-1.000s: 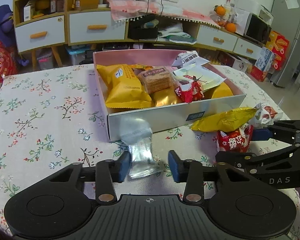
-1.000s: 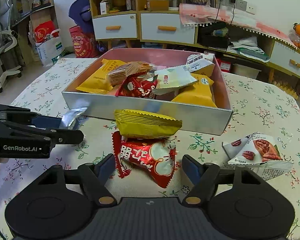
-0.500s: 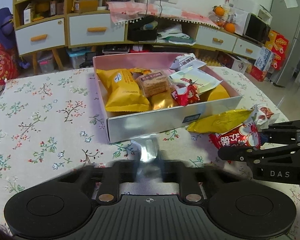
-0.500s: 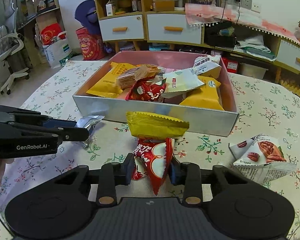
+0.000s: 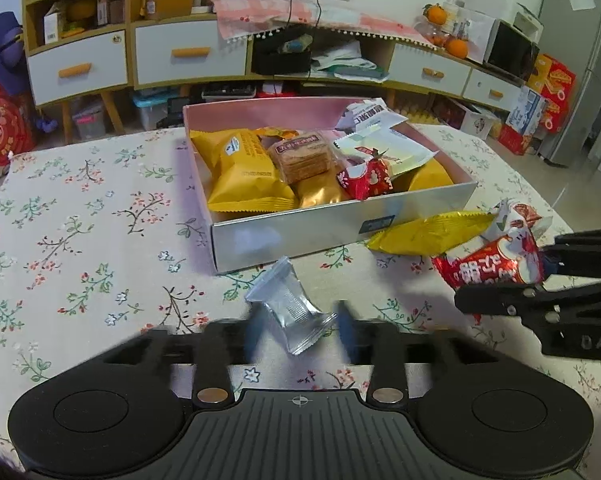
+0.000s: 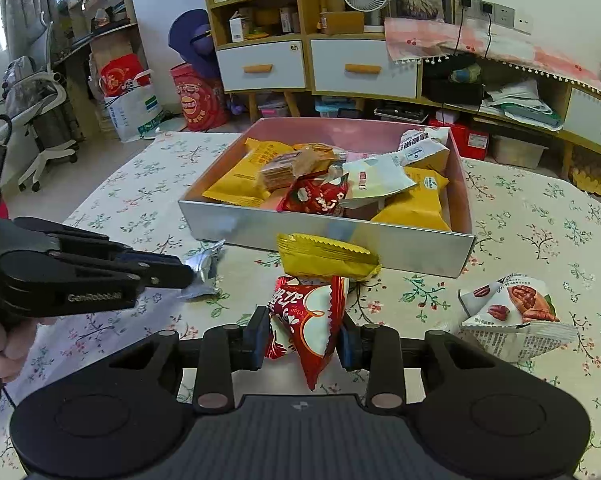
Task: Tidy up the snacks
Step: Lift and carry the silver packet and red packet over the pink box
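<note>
Here the right tool (image 6: pixel 304 338) is clamped on a red snack packet (image 6: pixel 310 320), its blue pads pinching the wrapper from both sides so the packet stands on end between them, its lower tip pointing down toward the floral tablecloth of the table (image 6: pixel 540 236). In the left wrist view the same red packet (image 5: pixel 488 266) sticks out from the right tool's black fingers at the right edge.

The left tool (image 5: pixel 298 330) has its jaws opening, blurred by the movement; a small silver foil packet (image 5: pixel 290 310) sits between them, and the pads do not appear to press on it. From the right wrist view that silver packet (image 6: pixel 204 270) lies at the tip of the left tool (image 6: pixel 180 270), just in front of the box.

The open silver box (image 5: pixel 340 232) with a pink inside stands in the middle of the table and is filled with snacks: yellow bags, a brown biscuit pack, a red packet and white wrappers. A yellow packet (image 6: pixel 326 256) rests against the box's near wall, just beyond the held red packet. A white nut packet (image 6: pixel 512 316) lies on the cloth to the right, apart from the box.
</note>
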A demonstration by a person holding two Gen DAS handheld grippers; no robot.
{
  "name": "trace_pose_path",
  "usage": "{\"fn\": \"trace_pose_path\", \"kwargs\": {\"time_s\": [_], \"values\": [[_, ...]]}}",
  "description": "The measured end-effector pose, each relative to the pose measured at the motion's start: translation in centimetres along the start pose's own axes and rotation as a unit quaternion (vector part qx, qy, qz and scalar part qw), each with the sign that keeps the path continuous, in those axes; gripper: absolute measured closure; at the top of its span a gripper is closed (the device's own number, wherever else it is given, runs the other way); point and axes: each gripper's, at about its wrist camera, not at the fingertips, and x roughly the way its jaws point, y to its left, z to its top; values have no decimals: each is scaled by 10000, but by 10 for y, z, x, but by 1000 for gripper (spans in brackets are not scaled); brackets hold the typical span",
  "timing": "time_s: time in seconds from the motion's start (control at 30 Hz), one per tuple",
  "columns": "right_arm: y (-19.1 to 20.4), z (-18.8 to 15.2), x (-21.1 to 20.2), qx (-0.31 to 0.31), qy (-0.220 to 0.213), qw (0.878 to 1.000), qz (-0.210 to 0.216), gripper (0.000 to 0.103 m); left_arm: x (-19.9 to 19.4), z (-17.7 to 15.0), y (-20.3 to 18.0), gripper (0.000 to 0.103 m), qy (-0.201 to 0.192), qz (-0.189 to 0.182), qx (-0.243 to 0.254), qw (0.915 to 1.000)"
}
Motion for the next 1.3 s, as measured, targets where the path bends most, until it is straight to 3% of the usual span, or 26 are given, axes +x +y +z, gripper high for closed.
{"fn": "trace_pose_path", "kwargs": {"time_s": [0.03,0.23,0.37,0.63,0.93,1.3], "values": [[1,0,-1,-13,8,10000,4,96,2,1,-1,45,9,46,-29,10000],[8,0,-4,-82,18,9999,113,96,21,3,-4,50,305,288,-301,9987],[11,1,-6,-145,3,9998,125,96,21,4,-7,85,310,485,-290,9979],[5,7,-18,-12,-216,9997,91,96,2,6,-3,87,267,422,-427,9978],[-22,22,-24,413,-529,9976,-138,96,-33,18,-9,87,-139,269,-449,9985],[-65,43,0,1281,-802,9873,-483,96,-12,68,-14,87,-427,458,-368,9974]]}}
